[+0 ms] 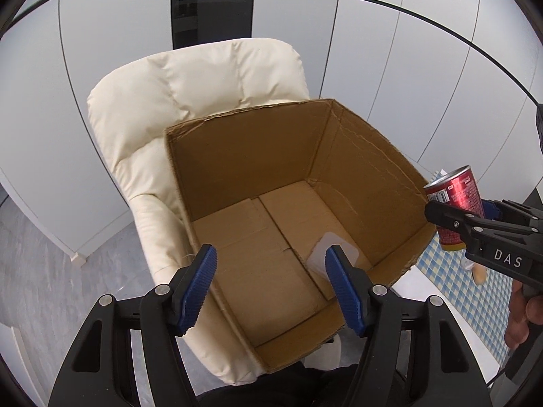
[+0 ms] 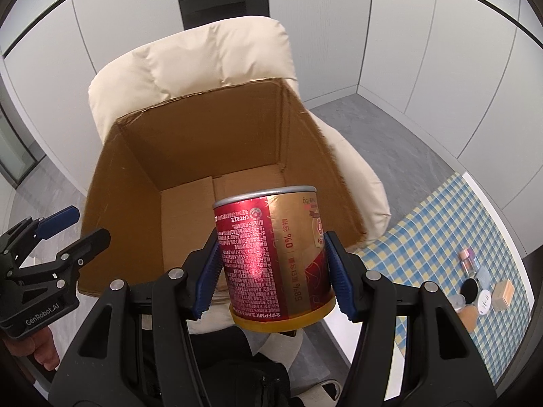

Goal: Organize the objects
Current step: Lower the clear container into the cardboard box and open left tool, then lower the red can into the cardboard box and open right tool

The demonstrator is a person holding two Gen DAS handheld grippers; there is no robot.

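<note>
**Stock on view: carton, tin, two claws**

Armchair (image 1: pixel 190 95), cream, padded; seat taken up by the carton.

Cardboard box (image 1: pixel 258 156), large, brown, top open, flaps absent from view; standing on the armchair seat. Interior bare apart from a pale rectangular label (image 1: pixel 322 254) stuck to the floor panel near the right wall.

Surface (image 2: pixel 441 224) with blue-and-yellow check cloth, to the right of the armchair; small cosmetic items (image 2: pixel 482 288) clustered on it, well apart from the box.

Tin (image 2: pixel 271 254), red and gold, cylindrical, yellow lid at the lower end, printing upside down; hanging above the near right part of the box mouth, not inside.

Right claw (image 2: pixel 271 271), black with blue pads; pads pressed on both sides of the tin, roughly half spread, tin gripped at mid-height.

Left claw (image 1: pixel 271 278), same make; jaws well spread, nothing between them, poised over the near left edge of the box.
</note>
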